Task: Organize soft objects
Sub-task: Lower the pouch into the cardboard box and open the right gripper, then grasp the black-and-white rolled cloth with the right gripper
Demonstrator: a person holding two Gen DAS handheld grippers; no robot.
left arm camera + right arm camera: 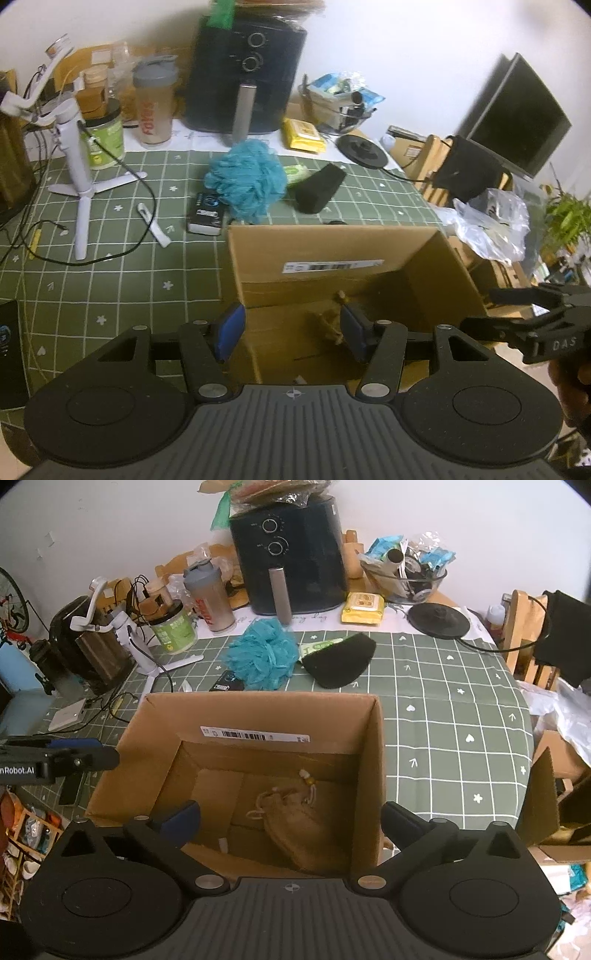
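1. While I looked along my left gripper (291,334), its blue pads (231,332) stood apart with nothing between them, poised over the near left corner of the open cardboard box (332,254). A bit of tan cord lay on the box floor just beside the right-hand pad. The box's far wall rose ahead of me, its barcode label facing inward. Left of the box, the green checked tablecloth (110,288) lay free up to a white tripod stand (79,184) and its trailing black cable. Beyond the far wall sat the blue bath pouf (247,177), touching a small dark carton on its left, with the black sponge (319,188) just beside it on the right. My right gripper's (524,314) fingers came in from the right edge, over the box's right wall.

2. From my right gripper (290,821), the jaws were spread wide and empty, straddling the box's near right part. A burlap drawstring pouch (295,827) lay on the box floor, below and between them. The pouf (264,657) and sponge (340,661) lay past the far wall, near each other. Right of the box (373,757) the cloth (454,738) was bare to the table's edge. A black air fryer (291,554) stood against the white wall, with a shaker bottle (212,598) to its left.
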